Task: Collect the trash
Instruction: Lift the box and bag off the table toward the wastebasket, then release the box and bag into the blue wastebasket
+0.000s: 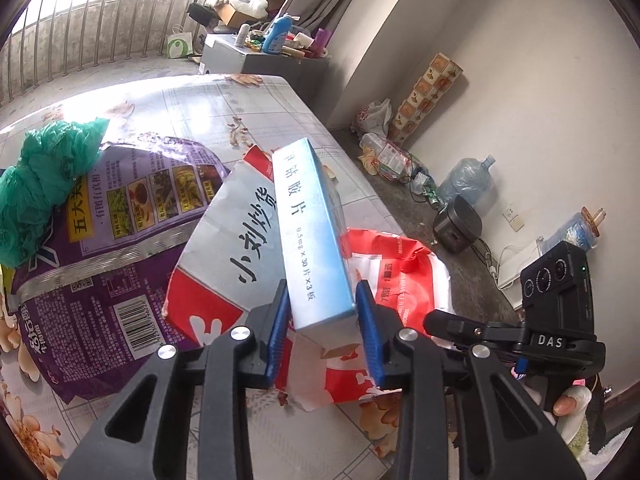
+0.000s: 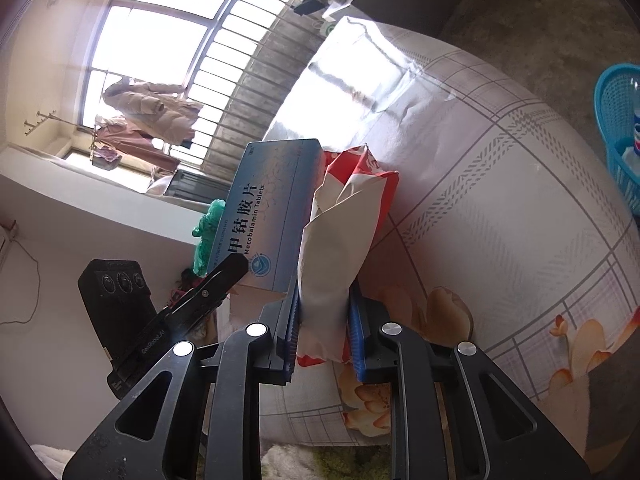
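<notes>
Left wrist view: left hand-held gripper (image 1: 322, 332) pinches the near end of a blue pill box (image 1: 310, 232), raised over the red-and-white paper bag (image 1: 224, 248) on the desk (image 1: 256, 116). Right wrist view: right hand-held gripper (image 2: 322, 320) pinches that bag's (image 2: 340, 240) folded edge, box (image 2: 268, 216) alongside. Risk: end-only grip, so the long box may pivot and slip.

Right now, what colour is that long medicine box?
The medicine box is pale blue fading to white, with dark lettering; clearest in the left wrist view.
</notes>
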`<move>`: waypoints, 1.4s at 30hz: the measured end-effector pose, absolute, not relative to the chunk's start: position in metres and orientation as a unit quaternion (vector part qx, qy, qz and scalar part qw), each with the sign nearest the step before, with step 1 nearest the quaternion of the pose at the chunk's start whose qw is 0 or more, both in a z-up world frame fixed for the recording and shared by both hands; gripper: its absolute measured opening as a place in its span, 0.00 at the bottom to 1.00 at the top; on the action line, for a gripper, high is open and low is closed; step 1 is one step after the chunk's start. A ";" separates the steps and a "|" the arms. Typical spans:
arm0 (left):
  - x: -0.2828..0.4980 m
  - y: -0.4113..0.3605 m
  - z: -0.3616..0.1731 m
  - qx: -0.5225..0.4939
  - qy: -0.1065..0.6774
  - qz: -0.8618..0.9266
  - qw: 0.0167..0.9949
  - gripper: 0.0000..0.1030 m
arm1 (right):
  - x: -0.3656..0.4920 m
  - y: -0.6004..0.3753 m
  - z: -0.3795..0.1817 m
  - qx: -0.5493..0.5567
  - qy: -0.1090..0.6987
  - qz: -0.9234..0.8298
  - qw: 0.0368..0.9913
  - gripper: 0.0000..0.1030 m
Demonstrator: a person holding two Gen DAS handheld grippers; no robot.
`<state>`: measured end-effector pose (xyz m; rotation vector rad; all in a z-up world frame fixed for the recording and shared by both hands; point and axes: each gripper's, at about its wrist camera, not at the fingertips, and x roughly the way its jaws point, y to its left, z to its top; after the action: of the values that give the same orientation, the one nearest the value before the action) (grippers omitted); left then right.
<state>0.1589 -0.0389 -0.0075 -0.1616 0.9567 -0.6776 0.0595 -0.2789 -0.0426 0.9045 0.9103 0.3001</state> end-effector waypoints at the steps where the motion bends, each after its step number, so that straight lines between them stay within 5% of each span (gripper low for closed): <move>1: 0.158 -0.040 -0.003 -0.080 0.448 -0.325 0.829 0.30 | 0.057 -0.281 -0.041 0.420 0.420 0.138 0.792 0.19; 21: 0.160 -0.170 0.081 -0.052 0.392 -0.480 0.783 0.29 | -0.033 -0.402 -0.039 0.507 0.306 0.016 0.806 0.19; 34: 0.180 -0.296 0.036 0.016 0.448 -0.509 0.735 0.28 | -0.030 -0.527 -0.156 0.691 0.319 -0.086 0.643 0.21; 38: 0.192 -0.316 0.022 0.025 0.464 -0.501 0.730 0.28 | -0.004 -0.558 -0.215 0.752 0.332 -0.084 0.563 0.28; 42: 0.201 -0.334 0.009 0.035 0.477 -0.492 0.727 0.28 | 0.018 -0.577 -0.263 0.781 0.343 -0.092 0.514 0.60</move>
<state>0.2007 -0.3345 0.0094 0.0770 1.0514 -1.0853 0.0180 -0.5775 -0.2632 1.8775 0.8233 -0.2216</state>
